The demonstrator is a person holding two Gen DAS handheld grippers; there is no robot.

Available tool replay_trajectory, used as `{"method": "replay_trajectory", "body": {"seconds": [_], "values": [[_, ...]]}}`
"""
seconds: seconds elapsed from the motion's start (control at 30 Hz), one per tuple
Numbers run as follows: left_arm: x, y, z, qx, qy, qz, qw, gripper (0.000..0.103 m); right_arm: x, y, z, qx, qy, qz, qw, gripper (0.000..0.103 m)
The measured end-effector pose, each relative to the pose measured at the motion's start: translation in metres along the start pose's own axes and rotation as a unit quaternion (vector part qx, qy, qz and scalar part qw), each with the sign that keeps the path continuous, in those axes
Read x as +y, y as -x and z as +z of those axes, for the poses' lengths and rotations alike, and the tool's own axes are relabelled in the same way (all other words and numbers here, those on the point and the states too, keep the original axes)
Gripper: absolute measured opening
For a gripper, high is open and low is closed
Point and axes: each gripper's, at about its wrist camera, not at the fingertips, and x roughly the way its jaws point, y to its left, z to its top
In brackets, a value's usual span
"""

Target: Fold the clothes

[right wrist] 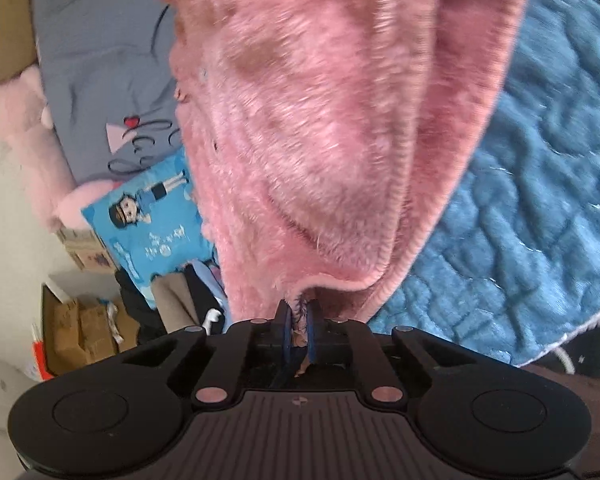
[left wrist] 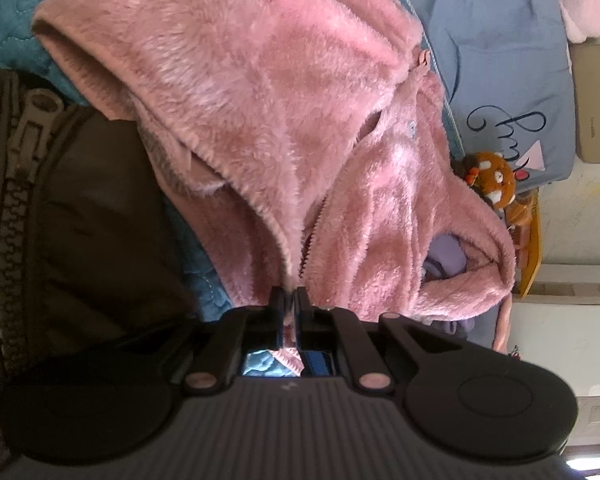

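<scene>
A fluffy pink zip-up jacket (left wrist: 260,92) hangs in front of both cameras, held up above a blue quilted bedspread (right wrist: 532,208). My left gripper (left wrist: 289,294) is shut on the jacket's edge beside the zipper, with pink fleece pinched between its fingers. In the right wrist view the same pink jacket (right wrist: 320,120) fills the upper middle, a sleeve or hood opening gaping at the top right. My right gripper (right wrist: 299,305) is shut on a fold of its hem, fleece caught between the blue pads.
A dark brown zipped garment (left wrist: 60,208) on a person fills the left. A grey-blue printed pillow (left wrist: 500,80) and a small orange plush toy (left wrist: 494,180) lie behind. A bright blue cartoon cushion (right wrist: 152,220), a pink plush (right wrist: 20,132) and cardboard boxes (right wrist: 80,328) sit at left.
</scene>
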Motion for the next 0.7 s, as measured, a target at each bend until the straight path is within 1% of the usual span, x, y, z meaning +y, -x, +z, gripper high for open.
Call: {"method": "replay_trajectory", "body": {"seconds": [0.07,0.1,0.13,0.17,0.27,0.3,0.33,0.37,0.47,0.53,0.63,0.7], "values": [[0.000,-0.002,0.000,0.000,-0.003,0.002,1.0000,0.004,-0.005,0.003,0.001,-0.001,-0.021,0.009,1.000,0.008],[-0.001,-0.003,0.000,0.002,-0.005,0.006,1.0000,0.006,-0.008,0.004,0.001,0.000,-0.032,0.015,0.999,0.008],[-0.002,-0.004,0.000,0.002,-0.007,0.010,0.9999,0.010,-0.011,0.004,0.001,0.000,-0.044,0.020,0.999,0.008],[-0.002,-0.005,0.000,0.003,-0.010,0.011,0.9999,0.011,-0.013,0.004,0.001,0.002,-0.056,0.024,0.998,0.008],[-0.002,-0.008,0.001,0.003,-0.008,0.009,0.9999,0.011,-0.019,0.003,0.000,0.008,-0.083,0.037,0.996,0.008],[-0.002,-0.007,0.001,0.002,-0.006,0.007,1.0000,0.010,-0.021,0.003,-0.001,0.010,-0.093,0.044,0.995,0.008],[-0.001,-0.008,0.001,0.002,-0.005,0.006,1.0000,0.008,-0.022,0.002,-0.002,0.013,-0.104,0.052,0.993,0.008],[-0.001,-0.007,0.001,0.001,-0.004,0.005,1.0000,0.008,-0.023,0.002,-0.003,0.015,-0.113,0.057,0.992,0.008],[0.000,-0.006,0.001,-0.003,0.002,0.002,1.0000,0.008,-0.027,0.002,-0.005,0.019,-0.129,0.064,0.989,0.008],[0.003,-0.004,0.002,-0.007,0.011,-0.006,0.9999,0.007,-0.030,0.003,-0.006,0.018,-0.142,0.069,0.987,0.008],[0.007,-0.002,0.003,-0.013,0.030,-0.027,0.9991,0.007,-0.033,0.004,-0.007,0.018,-0.158,0.079,0.984,0.008],[0.008,-0.002,0.004,-0.012,0.036,-0.034,0.9987,0.007,-0.034,0.003,-0.008,0.020,-0.165,0.084,0.983,0.008]]}}
